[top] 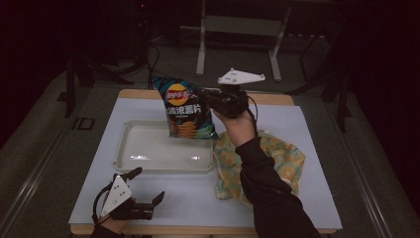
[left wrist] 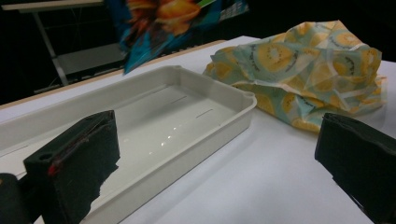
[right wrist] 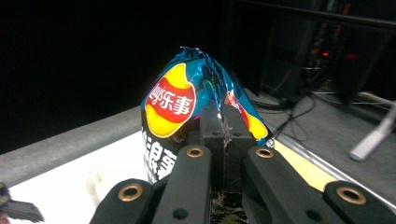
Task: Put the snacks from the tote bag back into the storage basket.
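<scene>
Left gripper (top: 148, 186): low at the near left edge of the white table (top: 297, 198), held in a hand at the bottom of the high view. Jaws spread wide, nothing between them; in the left gripper view they frame the tray and the cloth.

Tray (top: 130, 159): shallow, cream plastic, rectangular, lying flat on the table left of centre. Nothing in it. Also seen in the left gripper view (left wrist: 233, 119).

Crisp packet (top: 184, 110): blue foil bag with a red-and-yellow logo and Chinese lettering, lifted off the table, hanging over the tray's far right corner. In the right gripper view (right wrist: 187, 107) its crimped edge is pinched between the jaws.

Right gripper (top: 210, 97): raised above the table's far middle, clamped on the packet's side.

Cloth (top: 282, 158): crumpled, pale teal with a yellow fruit print, lying just right of the tray; the right forearm crosses over it. Left gripper view (left wrist: 303, 70) likewise.
</scene>
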### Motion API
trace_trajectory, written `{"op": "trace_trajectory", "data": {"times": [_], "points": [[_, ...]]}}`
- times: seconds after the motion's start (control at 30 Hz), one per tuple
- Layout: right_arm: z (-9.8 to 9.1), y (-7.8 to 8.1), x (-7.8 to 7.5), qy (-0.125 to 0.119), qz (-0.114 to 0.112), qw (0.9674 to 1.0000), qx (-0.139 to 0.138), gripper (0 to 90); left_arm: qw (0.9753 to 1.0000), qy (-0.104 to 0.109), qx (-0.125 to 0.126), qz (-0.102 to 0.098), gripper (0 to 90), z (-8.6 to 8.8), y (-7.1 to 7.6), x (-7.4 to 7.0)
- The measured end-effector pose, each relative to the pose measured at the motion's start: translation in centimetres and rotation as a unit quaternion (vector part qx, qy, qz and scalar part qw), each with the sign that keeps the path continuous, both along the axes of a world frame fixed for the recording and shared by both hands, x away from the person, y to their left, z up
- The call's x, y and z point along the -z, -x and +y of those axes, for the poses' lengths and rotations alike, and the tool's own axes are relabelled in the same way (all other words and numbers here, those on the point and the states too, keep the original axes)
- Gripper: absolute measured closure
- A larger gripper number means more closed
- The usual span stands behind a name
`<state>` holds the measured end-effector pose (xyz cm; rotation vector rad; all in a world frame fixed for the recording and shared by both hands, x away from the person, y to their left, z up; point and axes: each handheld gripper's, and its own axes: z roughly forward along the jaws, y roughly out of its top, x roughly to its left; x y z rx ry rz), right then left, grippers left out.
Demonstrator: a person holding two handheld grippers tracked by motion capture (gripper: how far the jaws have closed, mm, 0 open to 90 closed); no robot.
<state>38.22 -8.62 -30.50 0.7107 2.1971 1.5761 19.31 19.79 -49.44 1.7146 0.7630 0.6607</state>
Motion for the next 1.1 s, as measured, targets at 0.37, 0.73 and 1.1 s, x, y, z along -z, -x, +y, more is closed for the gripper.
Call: {"op": "trace_trajectory", "data": {"times": [0.37, 0.73, 1.1], "points": [[4.5, 0.4, 1.1, -0.036, 0.006, 0.9989, -0.031, 90.0, 1.0000, -0.004, -0.004, -0.006, 0.4, 0.2, 0.3, -0.1], [7.6, -0.2, 6.4, -0.015, 0.054, 0.9968, -0.057, 90.0, 0.9999, -0.010, -0.005, -0.010, 0.4, 0.4, 0.4, -0.1], [6.8, -1.4, 9.8, 0.012, 0.088, 0.9948, -0.050, 90.0, 0.9999, -0.011, 0.001, -0.008, 0.4, 0.2, 0.4, 0.0]]}}
